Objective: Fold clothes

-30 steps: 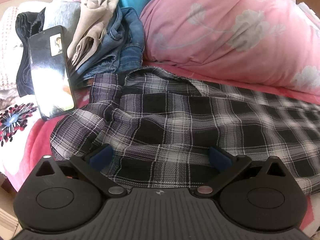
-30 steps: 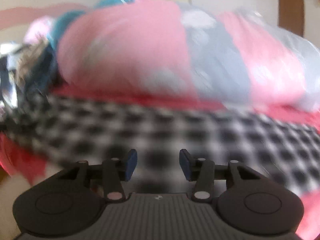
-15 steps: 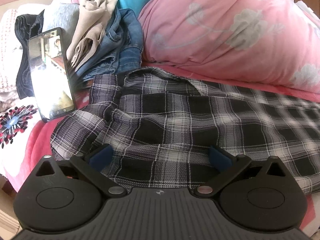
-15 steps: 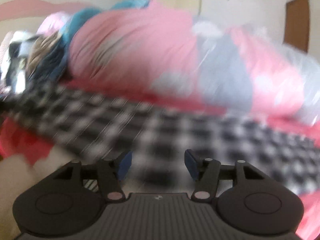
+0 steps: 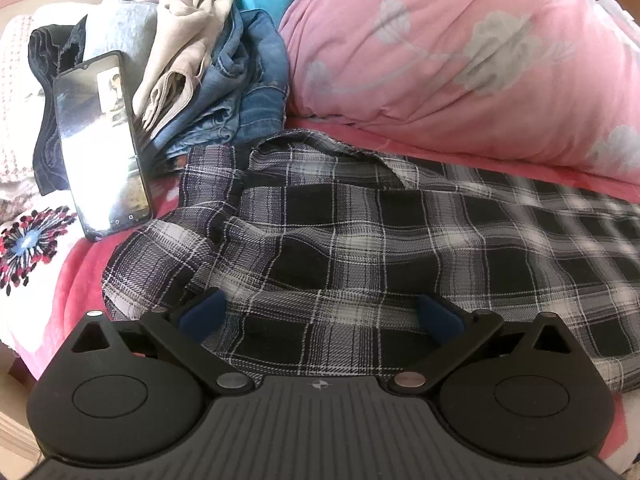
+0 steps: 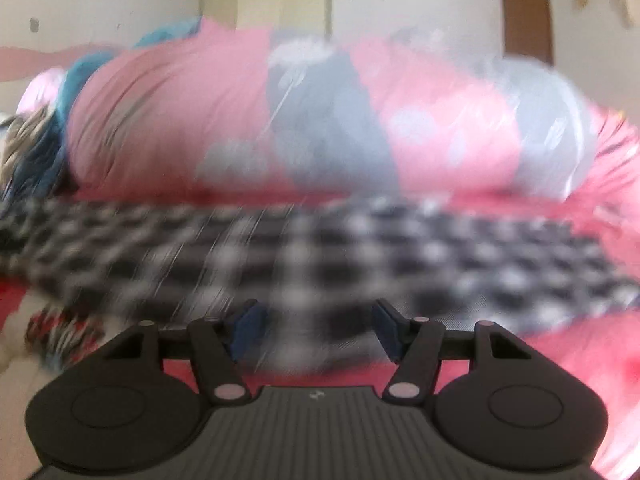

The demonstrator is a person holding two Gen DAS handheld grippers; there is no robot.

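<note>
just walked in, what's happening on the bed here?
A person with a gripper in each hand is set to fold a plaid shirt spread on the bed. The left gripper is open over the shirt's near edge, gripping nothing. The right gripper is open near the shirt, its view blurred. Unfolded clothes and a phone sit behind.

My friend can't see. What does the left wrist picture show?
A black-and-white plaid shirt lies spread on a pink bed, with the open left gripper just over its near edge. Behind it on the left a phone leans against a pile of jeans and other clothes, and a big pink duvet fills the right.
</note>
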